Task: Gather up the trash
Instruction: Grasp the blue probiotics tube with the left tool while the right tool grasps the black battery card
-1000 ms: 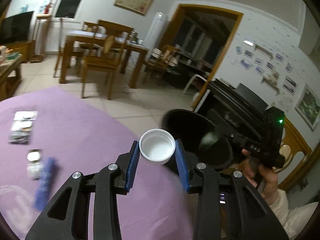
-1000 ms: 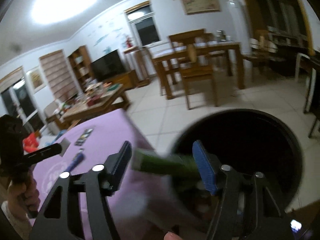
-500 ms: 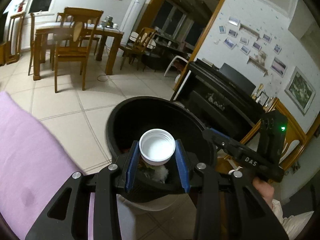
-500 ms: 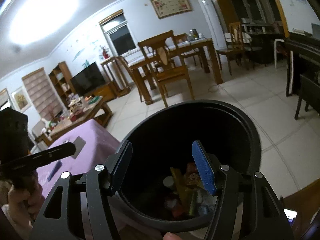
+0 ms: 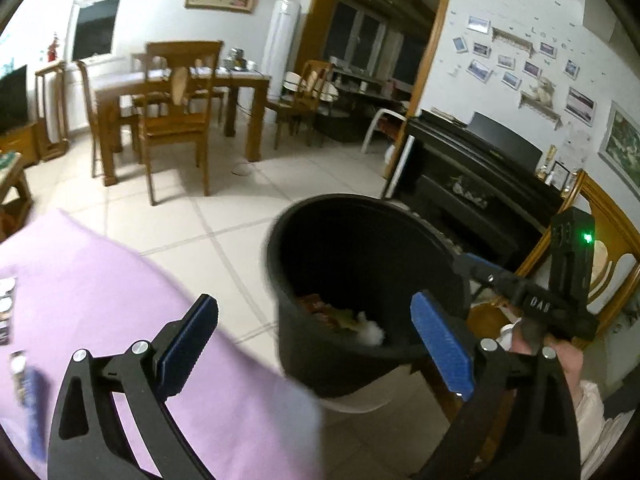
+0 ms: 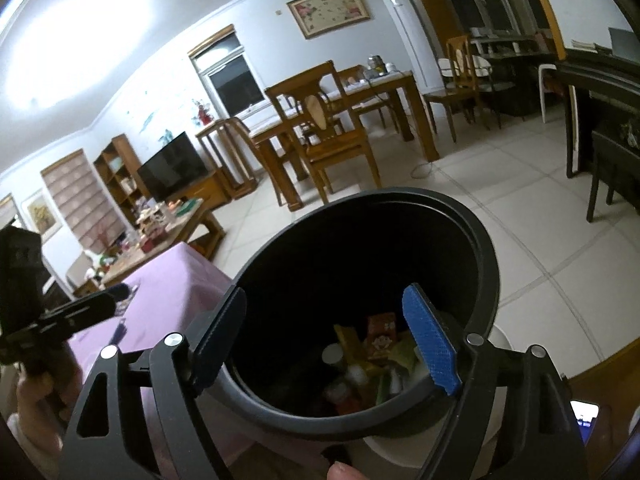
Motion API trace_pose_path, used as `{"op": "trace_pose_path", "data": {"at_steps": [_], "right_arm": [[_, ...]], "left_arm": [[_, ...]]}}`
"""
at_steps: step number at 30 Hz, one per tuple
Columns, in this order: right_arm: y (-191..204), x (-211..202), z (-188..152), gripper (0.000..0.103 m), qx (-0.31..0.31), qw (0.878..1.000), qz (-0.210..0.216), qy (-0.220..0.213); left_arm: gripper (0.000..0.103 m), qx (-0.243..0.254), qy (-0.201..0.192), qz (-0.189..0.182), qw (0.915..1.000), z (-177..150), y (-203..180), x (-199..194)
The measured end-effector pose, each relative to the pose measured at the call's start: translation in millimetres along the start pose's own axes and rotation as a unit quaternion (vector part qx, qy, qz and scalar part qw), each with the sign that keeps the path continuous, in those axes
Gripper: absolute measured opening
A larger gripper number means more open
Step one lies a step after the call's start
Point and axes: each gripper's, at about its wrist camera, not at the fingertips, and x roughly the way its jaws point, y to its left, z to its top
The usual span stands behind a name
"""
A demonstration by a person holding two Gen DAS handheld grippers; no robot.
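Left wrist view: we count one black bin (image 5: 360,280) beside one purple table (image 5: 120,300), our left gripper (image 5: 316,344) just sprung wide, white cup gone; right wrist view: right gripper (image 6: 332,340) also widened, empty, over the bin's trash (image 6: 376,352).

White letters "DAS" stand on the right claw (image 5: 464,258)'s black body.

Wide-open, empty left tool (image 5: 316,344) before black bin (image 5: 360,248), contents blurred.
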Motion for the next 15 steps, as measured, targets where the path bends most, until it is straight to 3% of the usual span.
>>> {"op": "trace_pose_path", "data": {"at_steps": [3,7,12,15], "right_arm": [[18.8,5.8,-1.4,0.08,-0.017,1.0,0.009,0.008],[46.0,17.4,-2.7,0.08,-0.044,0.998,0.026,0.025],[90.2,38.1,-11.0,0.08,-0.078,0.994,0.052,0.053],[119.5,50.2,-15.4,0.08,-0.098,0.991,0.067,0.069]], "left_arm": [[0.096,0.004,-0.007,0.039,0.9992,-12.8,22.7,-26.5],[0.096,-0.004,0.008,0.106,0.9944,-38.6,67.3,-61.7],[0.095,-0.019,0.029,0.158,0.9868,-66.5,115.4,-92.9],[0.084,-0.034,0.052,0.181,0.9816,-77.4,142.7,-99.0]]}}
